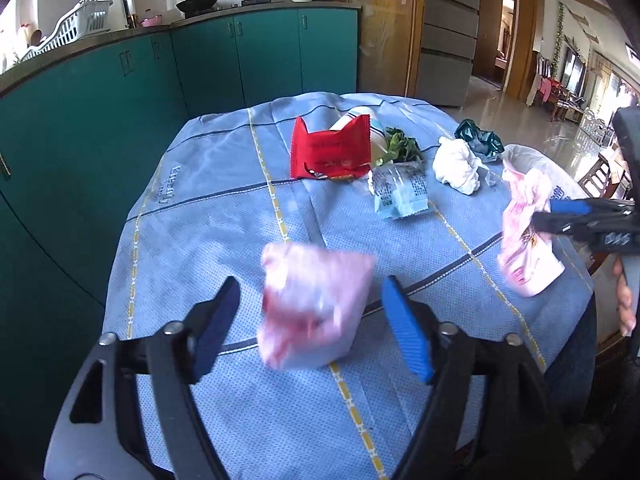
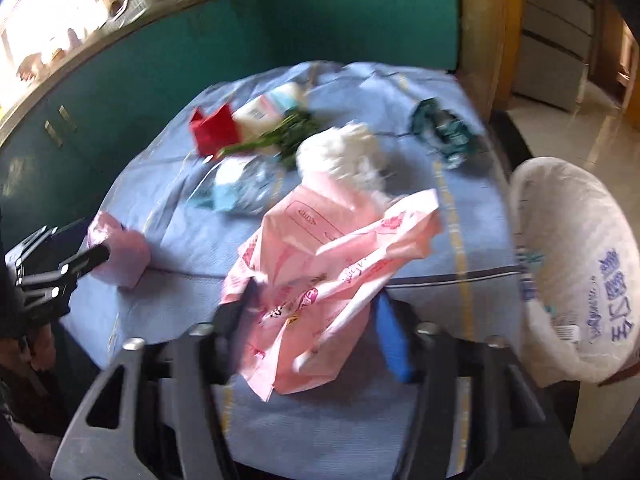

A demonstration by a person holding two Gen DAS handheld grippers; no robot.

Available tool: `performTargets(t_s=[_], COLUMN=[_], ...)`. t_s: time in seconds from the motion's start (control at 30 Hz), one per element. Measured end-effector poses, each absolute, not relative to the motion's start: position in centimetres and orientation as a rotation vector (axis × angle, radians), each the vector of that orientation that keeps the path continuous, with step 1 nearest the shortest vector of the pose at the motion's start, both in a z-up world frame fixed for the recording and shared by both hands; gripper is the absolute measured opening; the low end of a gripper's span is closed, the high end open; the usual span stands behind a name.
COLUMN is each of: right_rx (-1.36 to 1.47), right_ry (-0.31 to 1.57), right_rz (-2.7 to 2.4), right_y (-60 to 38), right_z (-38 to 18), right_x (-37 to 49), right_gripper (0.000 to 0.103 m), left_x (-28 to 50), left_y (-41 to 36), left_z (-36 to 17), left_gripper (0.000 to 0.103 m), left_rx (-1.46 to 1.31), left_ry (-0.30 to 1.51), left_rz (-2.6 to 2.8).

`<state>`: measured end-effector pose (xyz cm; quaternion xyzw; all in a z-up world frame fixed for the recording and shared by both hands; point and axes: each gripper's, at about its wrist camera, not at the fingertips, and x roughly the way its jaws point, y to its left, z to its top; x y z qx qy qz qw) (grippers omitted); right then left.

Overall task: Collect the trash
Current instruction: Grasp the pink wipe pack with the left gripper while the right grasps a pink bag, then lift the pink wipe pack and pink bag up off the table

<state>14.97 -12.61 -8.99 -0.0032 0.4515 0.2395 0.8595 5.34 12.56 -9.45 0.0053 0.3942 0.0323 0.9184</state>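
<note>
My left gripper (image 1: 312, 320) stands open over the blue checked tablecloth (image 1: 200, 208). A small pink packet (image 1: 316, 304), blurred, sits in the gap without touching either pad. Over the table's right edge my right gripper (image 2: 316, 312) is shut on a large crumpled pink wrapper (image 2: 320, 264), which fills the space between its fingers. The left wrist view shows that wrapper (image 1: 524, 240) hanging from the right gripper (image 1: 548, 216). Further back lie a red packet (image 1: 328, 148), a clear and blue packet (image 1: 400, 192), green leaves (image 1: 400, 144), a white tissue wad (image 1: 456, 164) and a dark green bag (image 1: 480, 136).
A bin lined with a white printed bag (image 2: 580, 240) stands just off the table's right edge. Teal cabinets (image 1: 120, 120) with a cluttered counter run behind and to the left. A hand (image 1: 624, 300) grips the right tool. Tiled floor opens to the far right.
</note>
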Motion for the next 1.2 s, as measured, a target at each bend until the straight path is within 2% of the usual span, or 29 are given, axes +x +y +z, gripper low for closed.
performTargets(t_s=[0.03,0.13,0.4,0.97,1.0,1.03,1.07,1.13,1.2], right_rx=[0.016,0.048,0.168,-0.038,-0.025,-0.020,-0.019,-0.016,0.000], right_ry=[0.936,0.938,1.050,0.956,0.952,0.948,0.947,0.952,0.960], right_rz=[0.475,0.407,0.388,0.426,0.432,0.438,0.452,0.470,0.489], right_y=[-13.2,-13.8,-11.7,-5.8,-5.9,-6.0,-6.0,-6.3,-6.7], right_z=[-8.9,-9.2,-12.5,-13.1,-13.1,-13.0,-12.9,-12.8,-12.8], right_x=[15.0,15.1,16.7,16.4,16.4,16.2,16.0,15.7,15.4], right_gripper=[0.096,0.099,0.099,0.099,0.097,0.090,0.085,0.063,0.054], left_x=[5.4,5.7,6.0,8.4,8.4,8.4,8.4,8.4,8.4], left_y=[12.5,12.1,12.5,13.1,13.0,12.8,12.6,12.3,12.1], left_z=[-9.5,-9.7,-10.0,-11.4,-11.5,-11.6,-11.8,-12.0,-12.2], left_gripper=[0.078,0.083,0.085,0.088,0.087,0.084,0.076,0.069,0.064], left_rx=[0.011,0.019,0.016,-0.026,-0.022,-0.015,-0.004,0.003,0.005], left_ry=[0.810,0.813,0.822,0.859,0.862,0.864,0.867,0.877,0.881], left_rz=[0.067,0.075,0.109,0.117,0.116,0.113,0.108,0.099,0.091])
